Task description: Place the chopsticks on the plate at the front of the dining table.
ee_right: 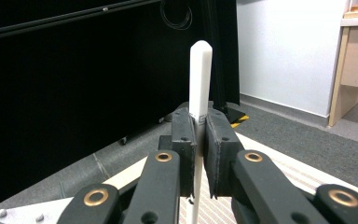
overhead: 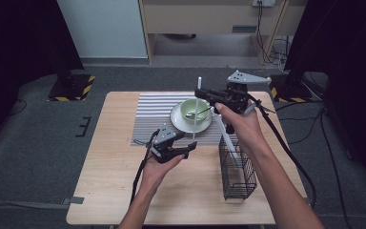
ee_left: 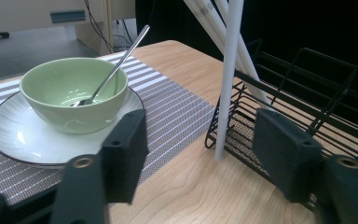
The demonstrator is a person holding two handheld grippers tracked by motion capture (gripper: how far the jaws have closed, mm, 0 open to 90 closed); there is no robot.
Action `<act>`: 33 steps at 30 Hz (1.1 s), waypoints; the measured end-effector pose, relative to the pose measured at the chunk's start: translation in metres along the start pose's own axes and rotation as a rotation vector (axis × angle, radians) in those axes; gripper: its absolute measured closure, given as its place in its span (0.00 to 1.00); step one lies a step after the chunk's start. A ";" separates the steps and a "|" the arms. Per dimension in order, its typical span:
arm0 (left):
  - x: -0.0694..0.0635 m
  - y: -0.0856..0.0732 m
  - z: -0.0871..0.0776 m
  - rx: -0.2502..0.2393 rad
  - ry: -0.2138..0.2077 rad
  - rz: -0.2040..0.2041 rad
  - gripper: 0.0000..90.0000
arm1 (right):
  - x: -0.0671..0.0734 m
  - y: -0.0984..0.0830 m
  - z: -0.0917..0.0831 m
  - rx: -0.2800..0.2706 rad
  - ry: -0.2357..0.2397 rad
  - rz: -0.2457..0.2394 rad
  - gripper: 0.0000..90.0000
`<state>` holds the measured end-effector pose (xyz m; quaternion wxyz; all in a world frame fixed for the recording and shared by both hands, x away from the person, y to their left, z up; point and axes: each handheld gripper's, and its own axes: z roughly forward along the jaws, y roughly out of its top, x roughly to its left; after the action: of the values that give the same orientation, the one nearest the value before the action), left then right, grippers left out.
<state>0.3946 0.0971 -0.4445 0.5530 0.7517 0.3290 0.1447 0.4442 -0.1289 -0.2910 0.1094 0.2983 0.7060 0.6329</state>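
Observation:
My right gripper (overhead: 201, 92) (ee_right: 199, 140) is shut on a white chopstick (overhead: 195, 126) (ee_right: 200, 79), gripping it near the top. The chopstick (ee_left: 228, 79) stands almost upright, its lower end on the table just left of a black wire basket (overhead: 238, 171) (ee_left: 307, 93). Two more white chopsticks (overhead: 226, 136) (ee_left: 214, 23) lean in that basket. My left gripper (overhead: 187, 144) (ee_left: 203, 154) hovers low by the upright chopstick's foot. Its jaws stand apart with nothing between them, and the stick lies a little beyond the fingertips.
A green bowl (overhead: 193, 109) (ee_left: 65, 100) holding a metal spoon (overhead: 201, 113) (ee_left: 116, 65) sits on a white plate (overhead: 178, 121) (ee_left: 9, 130). The plate rests on a striped placemat (overhead: 152, 112). Bare wooden table (overhead: 114, 191) spreads to the front left.

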 end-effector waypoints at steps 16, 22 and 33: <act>-0.003 0.001 0.004 -0.006 -0.077 -0.028 0.72 | 0.002 0.002 -0.004 0.010 0.026 0.015 0.93; -0.004 0.000 0.004 -0.007 -0.099 -0.039 0.75 | 0.003 0.002 -0.004 0.009 0.034 0.019 0.93; -0.003 -0.001 0.003 -0.010 -0.121 -0.053 0.81 | 0.003 0.002 -0.005 0.023 0.039 0.011 0.93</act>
<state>0.3941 0.0933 -0.4459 0.5794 0.7472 0.3141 0.0860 0.4400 -0.1316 -0.2872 0.0887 0.2911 0.7137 0.6309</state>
